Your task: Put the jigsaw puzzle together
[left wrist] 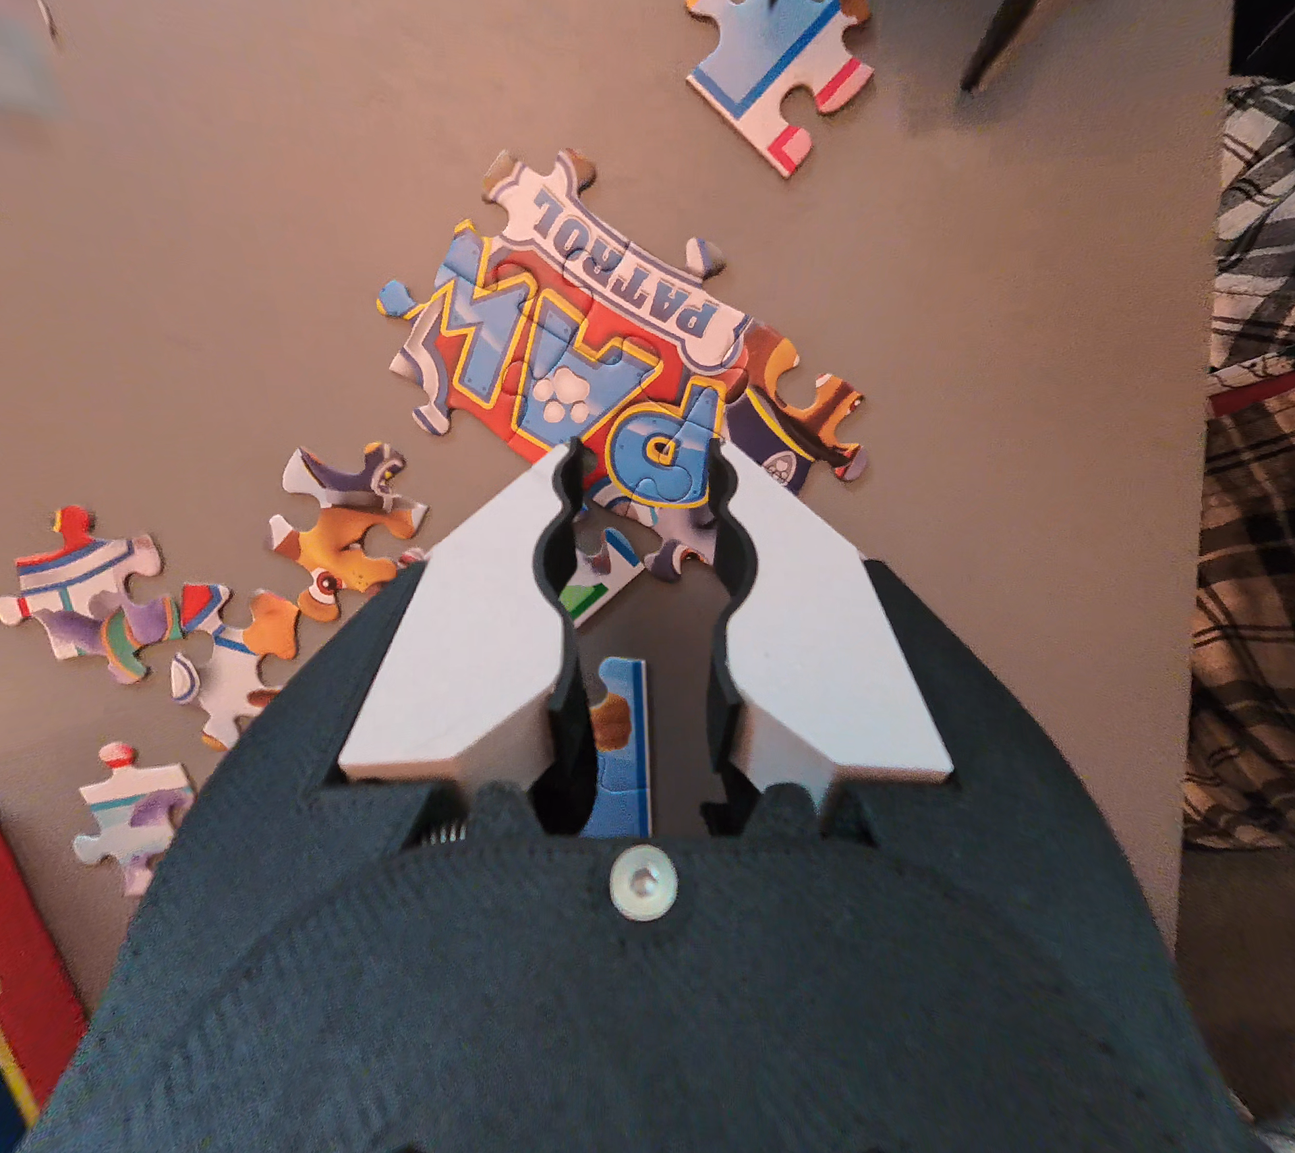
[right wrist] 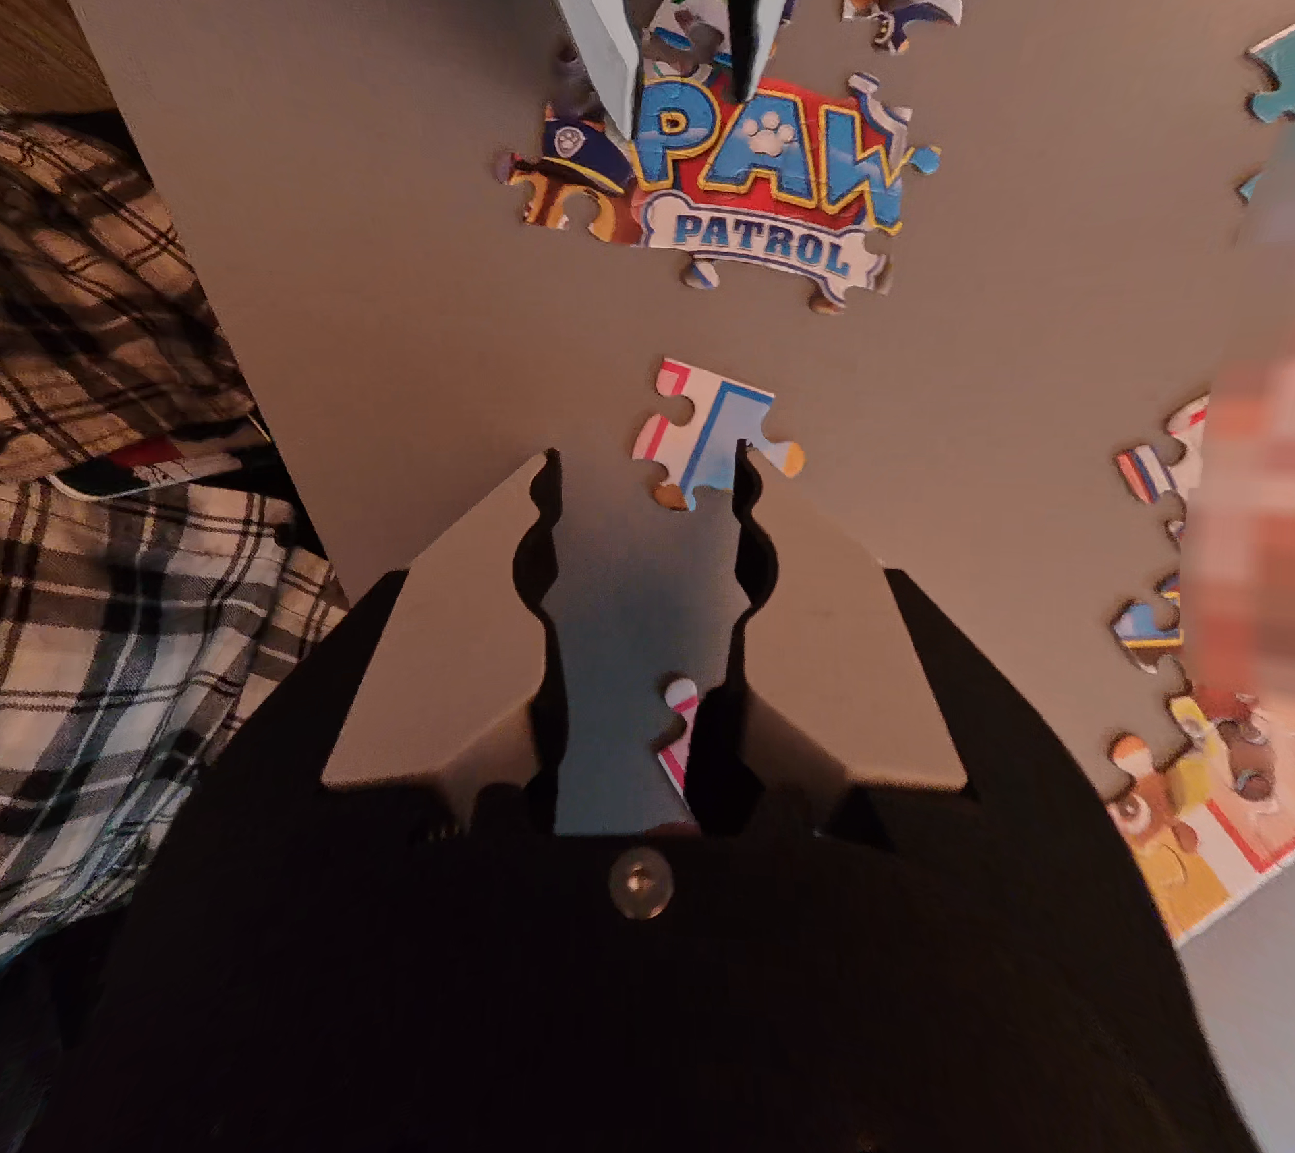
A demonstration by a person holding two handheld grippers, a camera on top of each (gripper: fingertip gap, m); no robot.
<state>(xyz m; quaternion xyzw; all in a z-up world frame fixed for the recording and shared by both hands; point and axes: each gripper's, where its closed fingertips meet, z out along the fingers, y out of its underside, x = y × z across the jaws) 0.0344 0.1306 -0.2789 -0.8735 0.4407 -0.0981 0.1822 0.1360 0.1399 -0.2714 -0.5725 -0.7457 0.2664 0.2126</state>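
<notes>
Joined cardboard jigsaw cluster, red-and-blue logo (left wrist: pixel 595 348), on grey table (left wrist: pixel 280 173). My left gripper (left wrist: pixel 645 453) spread over its near edge. My right gripper (right wrist: pixel 645 453) spread, one fingertip on loose white-and-blue piece (right wrist: pixel 708 432) beside cluster.

Grey table (left wrist: pixel 280 208), puzzle pcs (left wrist: pixel 595 348) scattered
</notes>
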